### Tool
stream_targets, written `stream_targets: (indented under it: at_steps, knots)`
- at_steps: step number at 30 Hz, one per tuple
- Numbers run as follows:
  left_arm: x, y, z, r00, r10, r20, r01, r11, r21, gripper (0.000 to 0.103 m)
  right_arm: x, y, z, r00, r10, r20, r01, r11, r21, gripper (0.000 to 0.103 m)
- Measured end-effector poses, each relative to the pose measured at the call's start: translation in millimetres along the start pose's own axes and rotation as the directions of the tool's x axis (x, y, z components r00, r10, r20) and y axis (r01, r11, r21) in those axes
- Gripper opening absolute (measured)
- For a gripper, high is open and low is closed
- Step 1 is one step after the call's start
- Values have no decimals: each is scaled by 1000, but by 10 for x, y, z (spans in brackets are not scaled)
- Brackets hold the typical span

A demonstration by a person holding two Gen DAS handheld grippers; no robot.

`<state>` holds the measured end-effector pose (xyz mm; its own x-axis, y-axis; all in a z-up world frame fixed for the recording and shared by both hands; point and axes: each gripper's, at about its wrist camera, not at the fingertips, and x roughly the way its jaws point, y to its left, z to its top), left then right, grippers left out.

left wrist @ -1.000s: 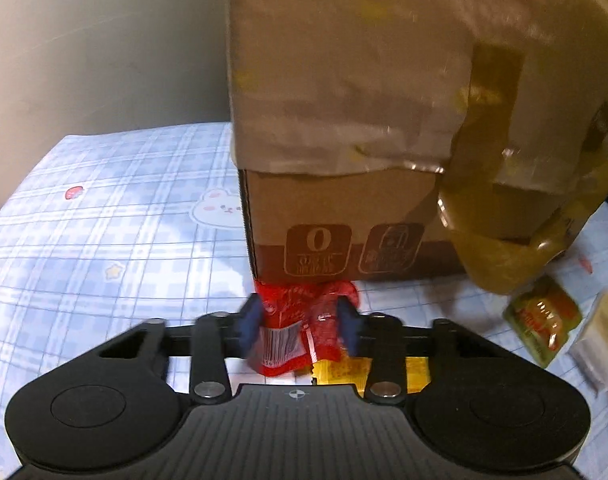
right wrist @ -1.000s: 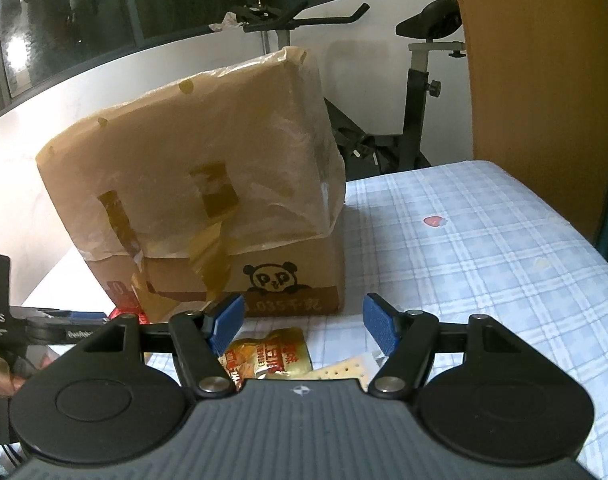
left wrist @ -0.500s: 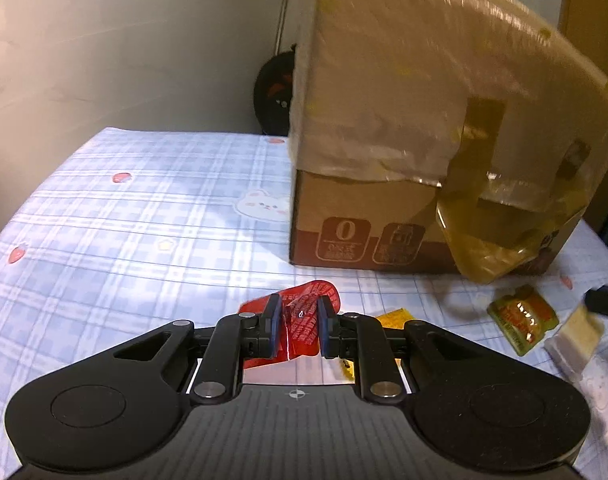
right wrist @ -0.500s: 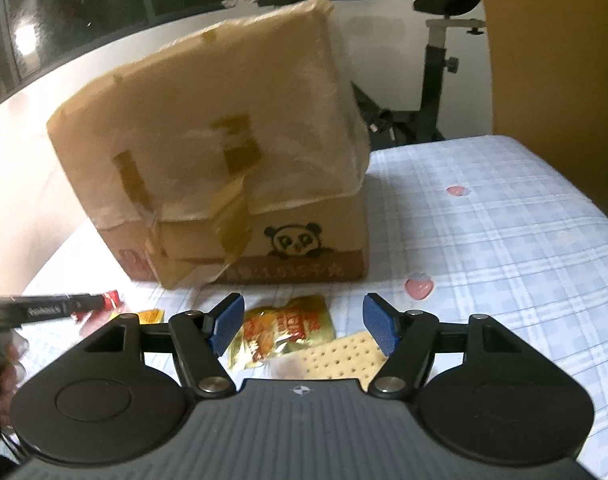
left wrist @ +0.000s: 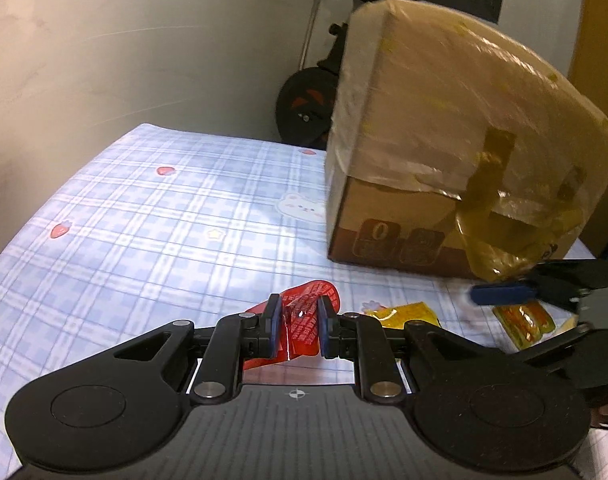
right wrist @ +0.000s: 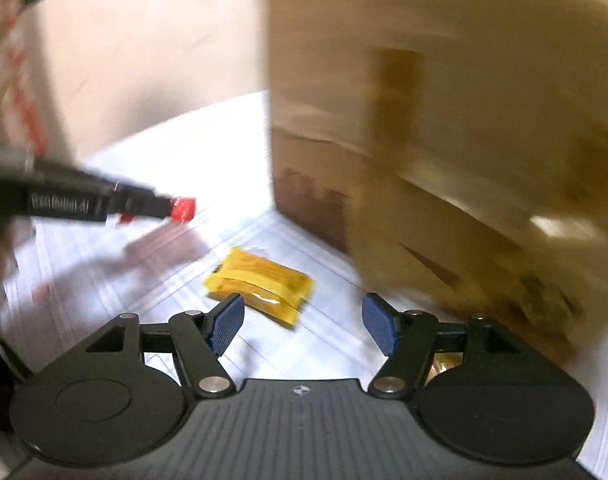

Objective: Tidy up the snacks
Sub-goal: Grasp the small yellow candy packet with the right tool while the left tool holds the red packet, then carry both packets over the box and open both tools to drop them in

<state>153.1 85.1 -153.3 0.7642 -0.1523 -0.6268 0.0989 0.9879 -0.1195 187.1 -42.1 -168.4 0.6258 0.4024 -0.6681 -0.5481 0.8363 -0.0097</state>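
My left gripper (left wrist: 298, 324) is shut on a red snack packet (left wrist: 300, 320) and holds it above the blue checked cloth (left wrist: 152, 232). A yellow snack packet (left wrist: 403, 314) lies just right of it. My right gripper (right wrist: 304, 324) is open and empty, with the yellow packet (right wrist: 260, 284) lying just ahead of its left finger. The left gripper and its red packet (right wrist: 182, 208) show blurred at the left of the right wrist view. An orange-green packet (left wrist: 523, 320) lies under the right gripper's finger (left wrist: 499, 294) in the left wrist view.
A big cardboard box (left wrist: 455, 152) wrapped in plastic and brown tape stands on the cloth at the right, close to both grippers (right wrist: 443, 120). A pale wall and an exercise bike (left wrist: 304, 104) are behind. The cloth stretches to the left.
My left gripper has pulled back and left from the box with the red packet. My right gripper has swung left, from the orange-green packet and cracker to the yellow packet; its view is blurred.
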Motion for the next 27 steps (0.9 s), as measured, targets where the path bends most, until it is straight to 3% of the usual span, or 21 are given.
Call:
stream_targets:
  at_steps: [4, 7, 12, 16, 19, 21, 27]
  knots:
    - [-32, 66, -8, 1000, 2, 12, -2, 1000, -27, 19, 248, 84, 86, 997, 53, -63, -62, 989, -135, 69]
    - [-50, 77, -19, 1000, 3, 14, -3, 999, -36, 19, 393, 79, 121, 995, 55, -77, -68, 983, -171, 69]
    - [-48, 102, -17, 1000, 8, 15, -7, 999, -47, 19, 519, 45, 213, 994, 83, -68, -91, 989, -120, 66]
    - [-38, 95, -11, 1000, 6, 15, -5, 999, -46, 19, 514, 58, 183, 994, 96, -58, -100, 993, -58, 53]
    - [-50, 57, 6, 1000, 1, 20, -1, 999, -37, 19, 423, 68, 115, 994, 99, -39, -100, 994, -32, 36]
    - [-84, 25, 44, 999, -9, 32, 10, 1000, -27, 19, 343, 70, 90, 996, 86, -32, -87, 996, -15, 34]
    - [-292, -93, 272, 993, -43, 105, 44, 999, 0, 19, -164, -74, 129, 989, 66, 132, -79, 992, 96, 34]
